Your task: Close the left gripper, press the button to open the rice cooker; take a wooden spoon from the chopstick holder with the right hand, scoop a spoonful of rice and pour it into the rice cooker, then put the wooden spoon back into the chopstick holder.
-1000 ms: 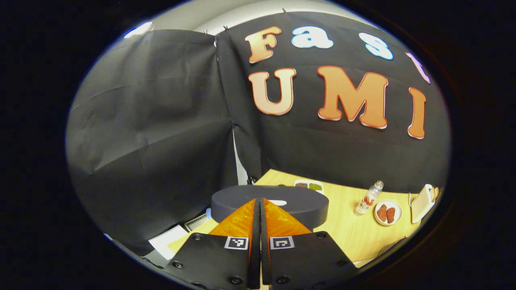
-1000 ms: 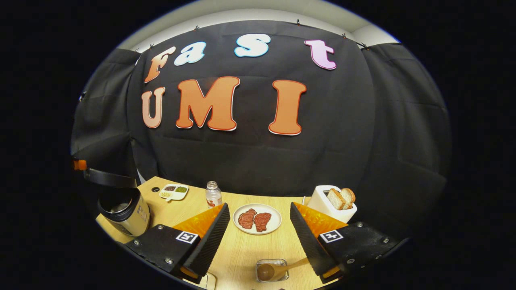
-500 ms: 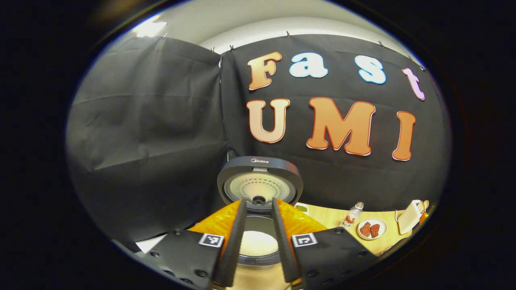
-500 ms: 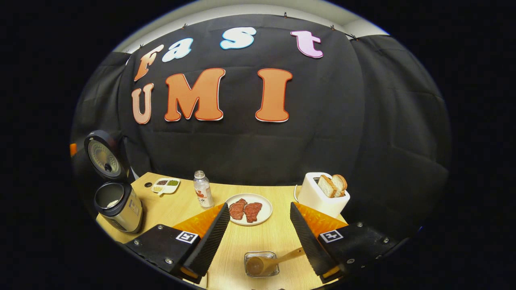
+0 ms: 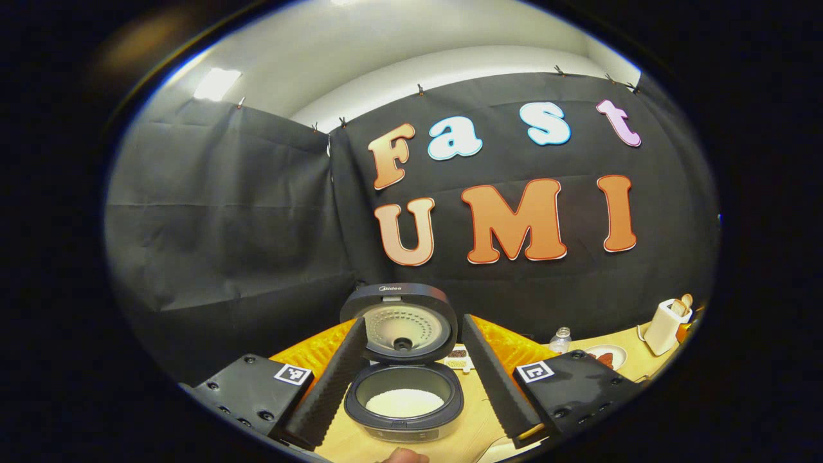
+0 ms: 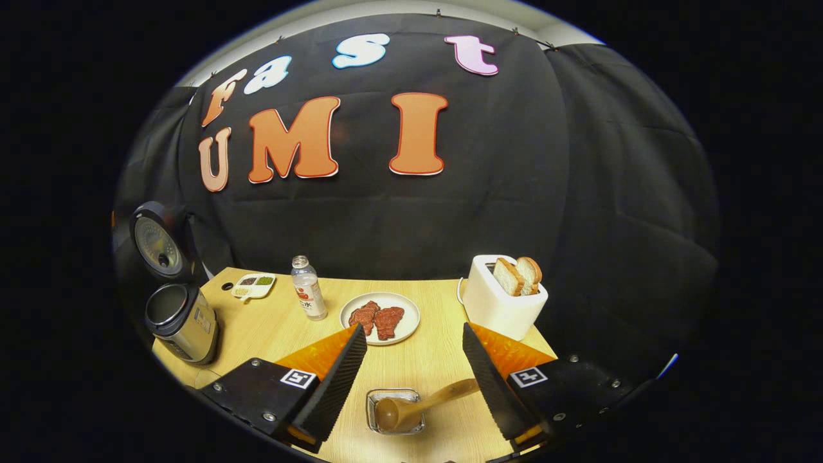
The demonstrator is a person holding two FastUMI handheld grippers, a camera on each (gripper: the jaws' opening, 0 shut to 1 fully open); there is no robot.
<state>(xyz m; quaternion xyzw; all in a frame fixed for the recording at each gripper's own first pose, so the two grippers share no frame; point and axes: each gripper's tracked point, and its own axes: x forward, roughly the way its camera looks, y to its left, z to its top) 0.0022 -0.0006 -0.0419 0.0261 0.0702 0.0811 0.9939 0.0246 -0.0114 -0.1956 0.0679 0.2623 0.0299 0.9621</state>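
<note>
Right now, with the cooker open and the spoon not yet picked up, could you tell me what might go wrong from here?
1. The wooden spoon lies tilted in the clear holder, handle toward one finger of the open right gripper; a grab near the handle's end could tip the holder.
2. The rice cooker stands near the table's edge; a nudge could shift it.
3. The raised lid stands behind the pot; a loaded spoon could clip it.

A staged booth, not a real kitchen: black cloth walls (image 6: 488,212) surround a wooden table (image 6: 431,360) holding a toaster (image 6: 498,302) and rice cooker (image 5: 404,379).
</note>
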